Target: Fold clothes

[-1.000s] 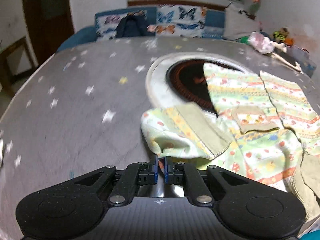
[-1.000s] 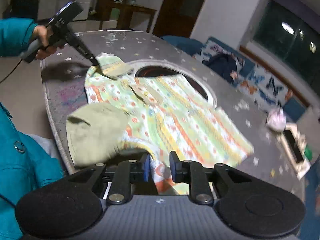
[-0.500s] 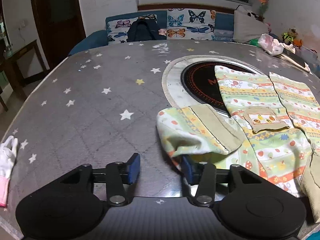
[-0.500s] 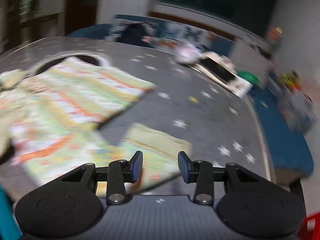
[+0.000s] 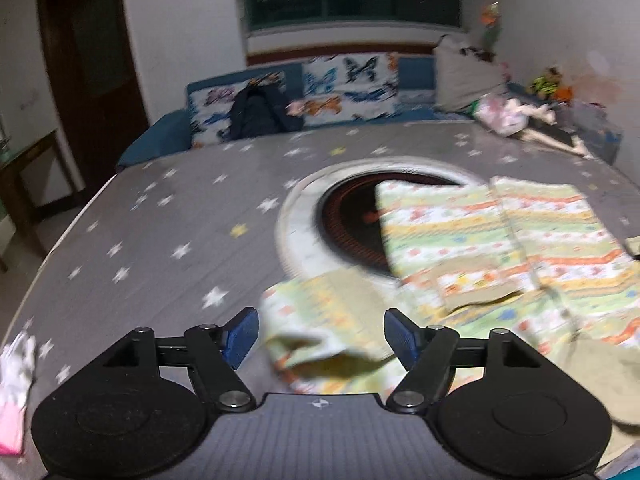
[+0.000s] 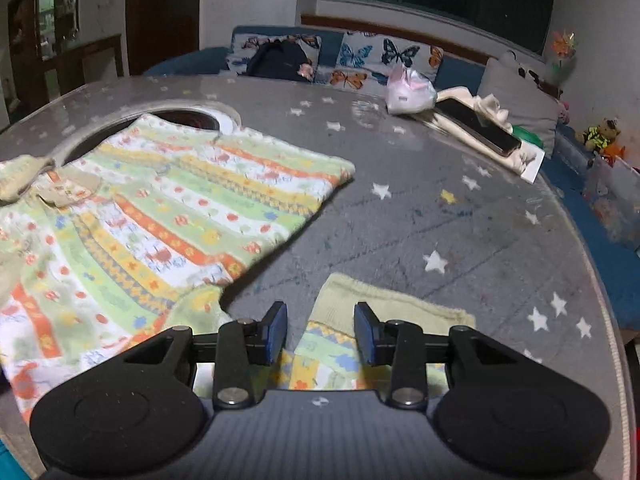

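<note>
A small patterned jacket in green, yellow and orange stripes lies spread on the round grey star-print table. Its left sleeve, with a plain olive cuff, lies folded near the table's front, just ahead of my open left gripper. In the right wrist view the jacket body lies at left. Its other sleeve with its olive cuff lies flat, reaching between the fingers of my open right gripper. Neither gripper holds cloth.
A dark round hotplate sits in the table's middle, partly under the jacket. A pink-and-white glove lies at the left edge. A pink bag, a phone on a box and a sofa with butterfly cushions are at the far side.
My left gripper opened and let go of the left sleeve, then opened wider. My right gripper swung right, away from the hood, to the other sleeve, and its jaws spread.
</note>
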Demonstrator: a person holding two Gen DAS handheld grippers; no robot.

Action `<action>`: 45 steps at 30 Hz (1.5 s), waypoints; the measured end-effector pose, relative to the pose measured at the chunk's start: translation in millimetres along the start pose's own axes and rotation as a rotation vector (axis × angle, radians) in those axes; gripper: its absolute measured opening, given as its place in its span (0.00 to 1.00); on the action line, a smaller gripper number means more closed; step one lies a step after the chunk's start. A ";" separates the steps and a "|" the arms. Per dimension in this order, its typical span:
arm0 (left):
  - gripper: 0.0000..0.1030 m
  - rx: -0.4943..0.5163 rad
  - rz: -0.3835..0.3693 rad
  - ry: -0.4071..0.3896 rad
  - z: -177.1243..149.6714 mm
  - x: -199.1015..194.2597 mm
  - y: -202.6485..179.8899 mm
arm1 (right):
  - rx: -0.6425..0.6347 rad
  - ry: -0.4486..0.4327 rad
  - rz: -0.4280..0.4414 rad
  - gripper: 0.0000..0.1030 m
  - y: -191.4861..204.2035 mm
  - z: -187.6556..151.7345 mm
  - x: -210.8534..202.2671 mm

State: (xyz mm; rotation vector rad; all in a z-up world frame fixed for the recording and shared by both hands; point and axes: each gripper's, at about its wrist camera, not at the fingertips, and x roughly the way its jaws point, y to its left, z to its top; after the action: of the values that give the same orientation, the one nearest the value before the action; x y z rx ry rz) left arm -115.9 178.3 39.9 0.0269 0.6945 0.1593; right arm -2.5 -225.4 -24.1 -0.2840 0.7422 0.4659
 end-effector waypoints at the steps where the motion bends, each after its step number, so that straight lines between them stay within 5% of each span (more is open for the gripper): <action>1: 0.80 0.001 -0.018 -0.011 2.7 0.8 -5.2 | 0.001 -0.001 -0.007 0.16 0.3 -0.9 0.0; 4: 0.81 0.011 -0.078 -0.028 9.4 9.1 -26.9 | 0.011 -0.029 -0.047 0.04 -3.8 -2.6 -11.2; 12: 0.83 0.054 -0.246 -0.007 12.3 38.7 -92.0 | 0.113 -0.170 -0.247 0.04 -37.8 -31.6 -92.4; 18: 0.84 0.109 -0.327 0.032 1.3 51.5 -125.1 | 0.239 -0.147 -0.397 0.08 -64.9 -73.6 -126.3; 23: 0.85 0.122 -0.325 0.071 -6.7 58.9 -134.9 | 0.360 -0.127 -0.291 0.12 -80.7 -81.2 -112.6; 27: 0.86 0.121 -0.312 0.089 -11.6 60.3 -135.5 | 0.410 -0.115 -0.180 0.28 -86.7 -74.6 -84.1; 35: 0.90 0.120 -0.298 0.107 -14.9 64.7 -136.8 | 0.514 -0.103 -0.062 0.33 -102.4 -65.6 -39.3; 36: 0.91 0.124 -0.296 0.106 -15.1 65.3 -137.7 | 0.512 -0.114 -0.051 0.33 -100.7 -65.1 -37.2; 39: 0.93 0.130 -0.293 0.104 -15.8 65.9 -139.8 | 0.540 -0.135 -0.018 0.04 -98.3 -64.6 -34.6; 45: 0.94 0.129 -0.300 0.094 -17.7 66.4 -140.0 | 0.582 -0.219 0.009 0.03 -91.7 -47.2 -53.5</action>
State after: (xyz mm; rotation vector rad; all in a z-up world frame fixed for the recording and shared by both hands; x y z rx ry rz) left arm -57.7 49.9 -26.7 0.0384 0.7933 -0.1731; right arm -18.4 -339.8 -12.1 0.3110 0.6338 0.2667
